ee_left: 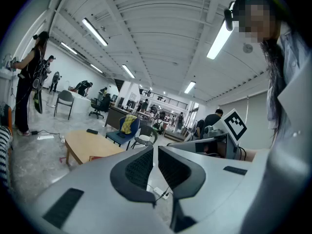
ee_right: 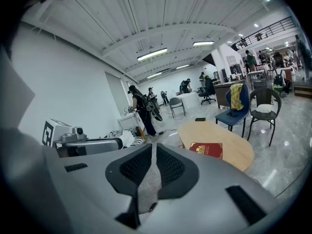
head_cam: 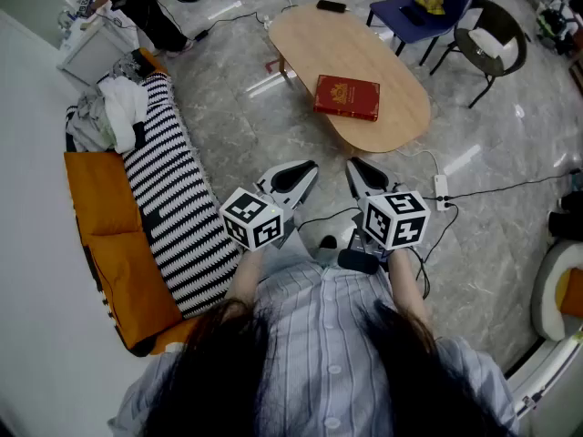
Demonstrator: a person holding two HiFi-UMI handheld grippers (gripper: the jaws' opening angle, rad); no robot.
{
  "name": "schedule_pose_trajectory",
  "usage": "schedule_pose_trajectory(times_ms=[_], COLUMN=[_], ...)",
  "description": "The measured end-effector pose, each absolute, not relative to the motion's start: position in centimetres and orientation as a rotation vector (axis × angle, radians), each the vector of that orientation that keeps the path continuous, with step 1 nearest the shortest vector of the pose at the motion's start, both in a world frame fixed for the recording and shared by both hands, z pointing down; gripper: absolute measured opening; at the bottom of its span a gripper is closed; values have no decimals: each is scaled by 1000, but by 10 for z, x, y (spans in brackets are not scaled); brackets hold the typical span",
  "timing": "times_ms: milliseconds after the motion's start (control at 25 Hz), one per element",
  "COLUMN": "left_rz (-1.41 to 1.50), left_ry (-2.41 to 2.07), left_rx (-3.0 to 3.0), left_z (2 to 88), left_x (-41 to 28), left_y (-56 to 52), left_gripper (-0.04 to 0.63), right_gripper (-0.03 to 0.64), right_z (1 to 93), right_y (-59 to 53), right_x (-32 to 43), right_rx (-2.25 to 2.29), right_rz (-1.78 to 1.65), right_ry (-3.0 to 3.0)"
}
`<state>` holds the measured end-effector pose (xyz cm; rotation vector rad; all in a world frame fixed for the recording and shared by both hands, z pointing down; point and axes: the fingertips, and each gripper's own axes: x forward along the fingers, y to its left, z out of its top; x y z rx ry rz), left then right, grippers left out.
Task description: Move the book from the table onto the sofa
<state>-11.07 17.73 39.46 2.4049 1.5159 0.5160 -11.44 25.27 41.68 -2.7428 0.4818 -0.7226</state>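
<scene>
Book (head_cam: 346,96): one; table (head_cam: 339,42): one; sofa (head_cam: 96,209): one

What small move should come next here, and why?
Probably step forward and carry the right tongs toward the book. It lies flat and untouched on the table, near the nearer end and well ahead of the person. The right tongs and the left tongs are both shut, empty and held close to the body, so nothing can be gripped yet.

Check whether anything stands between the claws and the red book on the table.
Nothing visible does. The left claw and right claw are shut and empty; only bare floor lies between them and the table, where the book lies uncovered.
</scene>
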Motion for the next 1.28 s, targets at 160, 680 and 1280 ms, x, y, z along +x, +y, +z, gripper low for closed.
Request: schedule_pose_trajectory(times_ms=[160,680,1280], left_rz=[487,536,657], left_ry=[1540,1574,1578], left_rx=[2439,2474,2381], left_z=[386,392,431], left_x=[-108,-105,10], left_y=[186,194,190], left_gripper=[23,23,25], right_gripper=[41,43,43], right_z=[417,416,458], right_y=[262,279,288], right_x=[-113,-101,-17], right_rx=[-2757,-2755,-2680], right_rz=[-718,-656,-769], right_ry=[479,437,288])
